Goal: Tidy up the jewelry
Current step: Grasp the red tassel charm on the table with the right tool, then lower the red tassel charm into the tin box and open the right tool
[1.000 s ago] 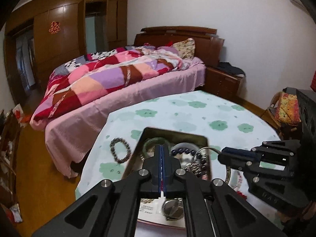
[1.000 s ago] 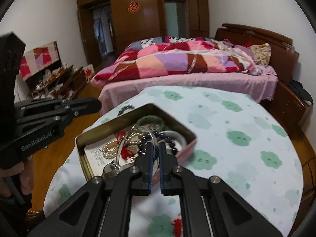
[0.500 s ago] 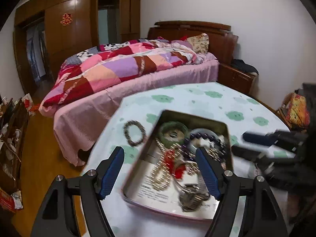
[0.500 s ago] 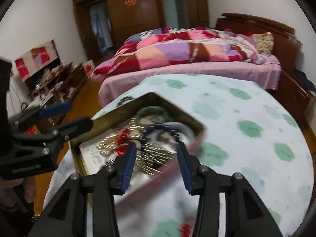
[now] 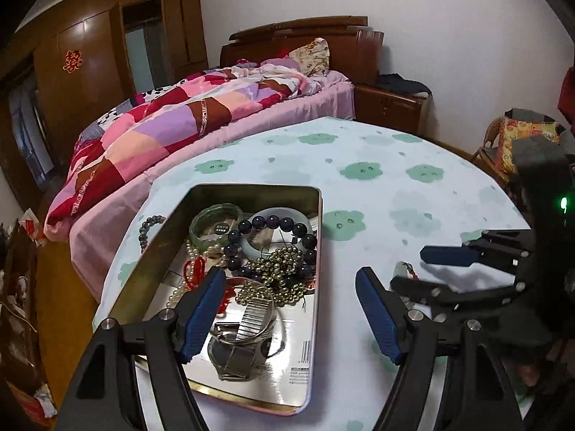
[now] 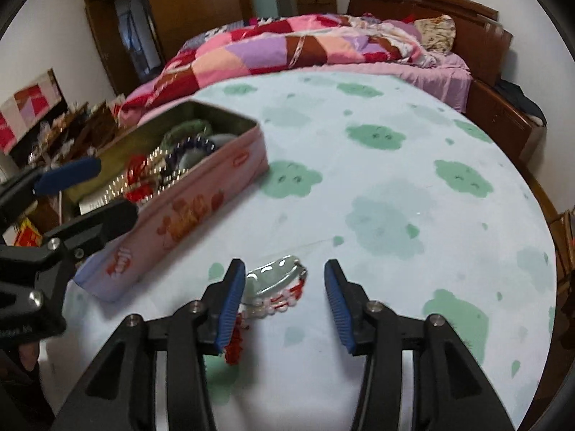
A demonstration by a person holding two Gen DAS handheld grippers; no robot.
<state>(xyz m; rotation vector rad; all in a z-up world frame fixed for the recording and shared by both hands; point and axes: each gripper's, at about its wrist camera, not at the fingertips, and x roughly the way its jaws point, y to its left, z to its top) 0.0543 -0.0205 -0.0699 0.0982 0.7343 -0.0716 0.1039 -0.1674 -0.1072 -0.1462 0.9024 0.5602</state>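
Note:
A pink tin box [image 5: 309, 341] [image 6: 201, 197] stands open on the round table and holds several bracelets, bead strings and a metal watch [image 5: 240, 337]. My left gripper [image 5: 291, 287] is open and empty, hovering over the tin's near right side. My right gripper [image 6: 284, 283] is open and empty, low over the cloth right of the tin. A pale green pendant on a red-and-clear bead string [image 6: 276, 283] lies on the cloth between its fingers, close to the left finger [image 6: 231, 301]. A dark bead bracelet [image 5: 145, 230] lies on the cloth left of the tin.
The table has a pale cloth with green cloud prints [image 6: 377, 136]. A bed with a patchwork quilt [image 5: 187, 115] stands beyond the table's far edge. A chair with a bright cushion [image 5: 521, 136] is at the right. Clutter fills the floor at the left [image 6: 64, 122].
Both grippers have opened from shut. The right gripper has moved right, off the tin, and down over the pendant string on the cloth. The left gripper has shifted rightward over the tin.

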